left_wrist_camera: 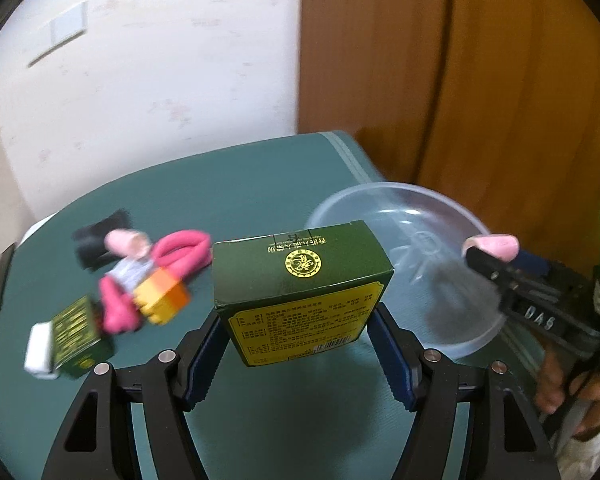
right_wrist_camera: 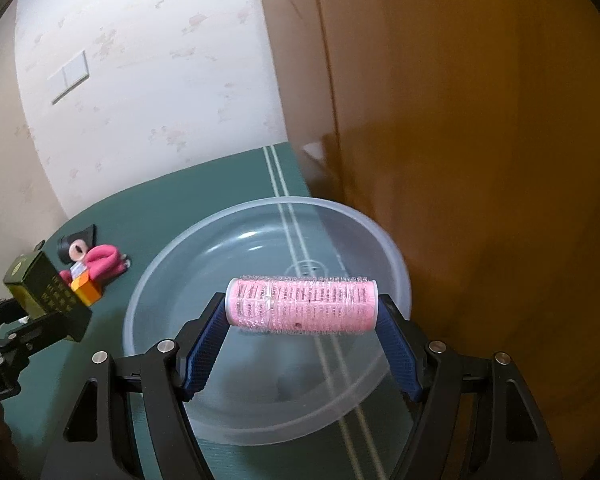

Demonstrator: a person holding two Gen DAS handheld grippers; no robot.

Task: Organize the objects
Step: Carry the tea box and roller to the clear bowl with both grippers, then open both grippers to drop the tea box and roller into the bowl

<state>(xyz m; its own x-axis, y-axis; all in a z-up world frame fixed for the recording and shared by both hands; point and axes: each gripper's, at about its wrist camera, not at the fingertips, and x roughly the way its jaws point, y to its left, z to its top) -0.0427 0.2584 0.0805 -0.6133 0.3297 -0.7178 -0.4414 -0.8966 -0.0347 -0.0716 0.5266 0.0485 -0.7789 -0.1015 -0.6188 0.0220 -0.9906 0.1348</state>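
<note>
Overhead, bristly pink roller (right_wrist_camera: 302,306), glossy green carton (left_wrist_camera: 300,280), translucent round bowl (right_wrist_camera: 188,240)

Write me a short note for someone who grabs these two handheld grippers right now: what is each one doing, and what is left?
Left gripper: shut on a green box, above the green table.
Right gripper: shut on a pink hair roller, held end to end over the clear plastic bowl.
Done: nothing lies in the bowl yet.
Left: both held items, plus the pile on the table: second green box, orange-yellow block, pink looped band, another pink roller, a black item.
</note>
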